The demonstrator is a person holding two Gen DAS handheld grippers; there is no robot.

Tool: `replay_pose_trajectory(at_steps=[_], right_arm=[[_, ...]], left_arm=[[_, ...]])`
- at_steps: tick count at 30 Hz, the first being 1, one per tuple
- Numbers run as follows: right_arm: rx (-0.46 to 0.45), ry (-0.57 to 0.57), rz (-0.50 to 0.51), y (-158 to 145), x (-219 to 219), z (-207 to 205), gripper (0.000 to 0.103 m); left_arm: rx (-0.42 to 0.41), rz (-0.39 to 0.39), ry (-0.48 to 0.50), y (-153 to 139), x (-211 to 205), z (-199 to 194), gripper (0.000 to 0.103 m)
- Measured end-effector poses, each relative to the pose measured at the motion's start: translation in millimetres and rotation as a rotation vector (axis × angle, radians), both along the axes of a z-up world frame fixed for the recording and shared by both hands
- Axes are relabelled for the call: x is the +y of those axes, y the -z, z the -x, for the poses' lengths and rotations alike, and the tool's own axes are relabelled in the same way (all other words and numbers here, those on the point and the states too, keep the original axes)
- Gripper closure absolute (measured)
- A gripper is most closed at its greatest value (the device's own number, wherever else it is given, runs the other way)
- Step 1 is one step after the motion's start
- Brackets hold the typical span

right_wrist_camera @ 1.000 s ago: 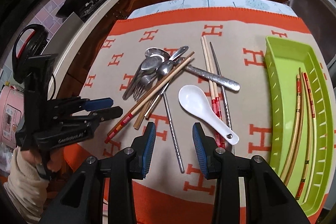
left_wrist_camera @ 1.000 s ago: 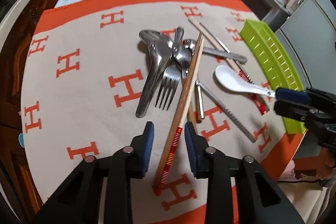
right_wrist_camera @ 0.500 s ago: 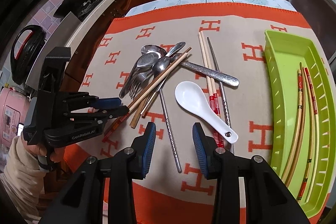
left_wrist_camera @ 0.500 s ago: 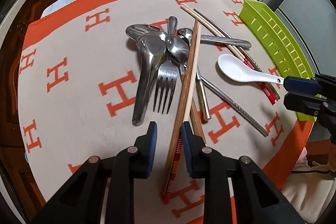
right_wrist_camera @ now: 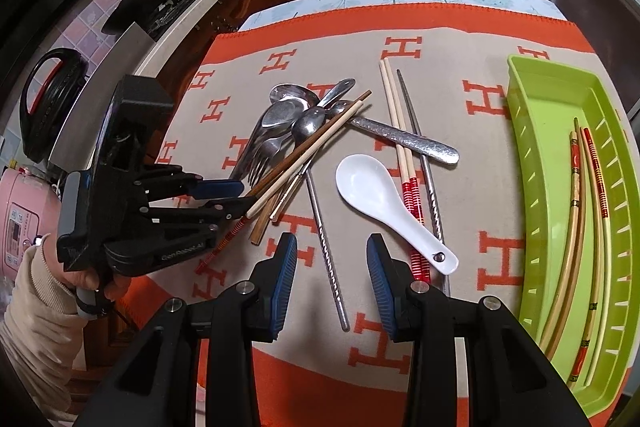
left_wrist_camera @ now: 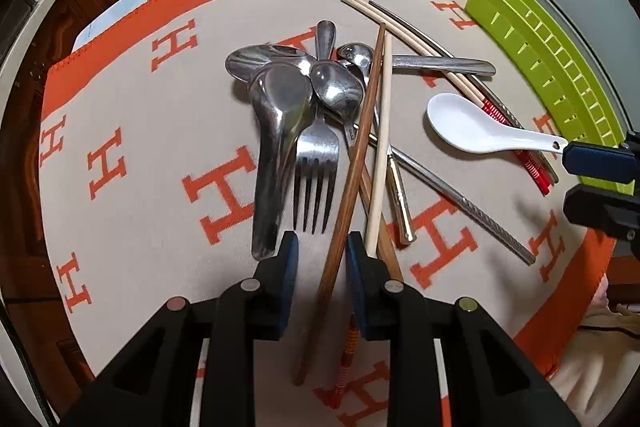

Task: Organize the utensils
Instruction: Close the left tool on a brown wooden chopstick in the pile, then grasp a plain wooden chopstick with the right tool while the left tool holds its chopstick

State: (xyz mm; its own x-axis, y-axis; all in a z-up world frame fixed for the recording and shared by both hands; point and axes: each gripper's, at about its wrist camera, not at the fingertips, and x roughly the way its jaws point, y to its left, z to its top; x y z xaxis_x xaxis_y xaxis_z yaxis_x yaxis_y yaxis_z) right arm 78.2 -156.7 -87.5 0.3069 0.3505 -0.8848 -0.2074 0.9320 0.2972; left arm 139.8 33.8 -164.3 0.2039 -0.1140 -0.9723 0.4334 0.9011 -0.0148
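A dark brown chopstick (left_wrist_camera: 352, 171) lies slanted across the pile of steel spoons (left_wrist_camera: 296, 87) in the middle of the orange-and-beige cloth (left_wrist_camera: 140, 155), its near end passing between the blue pads of the left gripper (left_wrist_camera: 318, 259). Those jaws have just been closing around it, yet a gap shows on the left pad's side, so the stick sits between them ungripped. A pale chopstick (left_wrist_camera: 382, 147) runs just beside the brown one, its end against the outside of the right pad. A steel fork (left_wrist_camera: 316, 163) lies on the near side of the pile, its tines towards the gripper.

To the right of the pile rests a white ceramic spoon (right_wrist_camera: 384, 203), lying partly over a pair of red-ended chopsticks (right_wrist_camera: 404, 163). A twisted metal chopstick (right_wrist_camera: 326, 247) lies between pile and spoon. Farther right of the pile, at the cloth's edge, sits a green tray (right_wrist_camera: 536, 163) with several chopsticks in it.

The right gripper (right_wrist_camera: 332, 279) hangs on the near side of the white spoon, jaws parted and empty. A cream sleeve (right_wrist_camera: 36, 303) shows behind the left gripper.
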Motion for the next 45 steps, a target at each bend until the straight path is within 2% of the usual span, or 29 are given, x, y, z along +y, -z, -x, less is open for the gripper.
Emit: replay_pose_trajectory(at_steps=[1, 5, 12, 21, 26, 33, 39, 45], right_arm=[[0.002, -0.001, -0.002, 0, 1, -1, 0.066], [0.011, 0.0, -0.018, 3, 7, -6, 0.066], [0.038, 0.041, -0.09, 13, 14, -39, 0.066], [0.096, 0.147, -0.139, 42, 18, -99, 0.067], [0.115, 0.136, -0.119, 50, 35, -118, 0.071], [0.174, 0.135, -0.062, 71, 57, -133, 0.091], [0.165, 0.158, -0.073, 69, 51, -125, 0.097], [0.163, 0.149, -0.097, 57, 32, -111, 0.098]], left_arm=[[0.002, 0.0, 0.005, 0, -3, 1, 0.095], [0.006, 0.001, 0.0, -1, -9, 9, 0.097], [0.055, 0.138, -0.17, -2, 13, 25, 0.099], [0.036, 0.23, -0.291, 0, 32, 44, 0.098], [0.002, 0.25, -0.291, -10, 34, 50, 0.098], [0.025, 0.26, -0.29, -7, 41, 53, 0.098], [0.048, 0.256, -0.276, -2, 46, 48, 0.098], [0.061, 0.231, -0.254, -1, 40, 32, 0.098]])
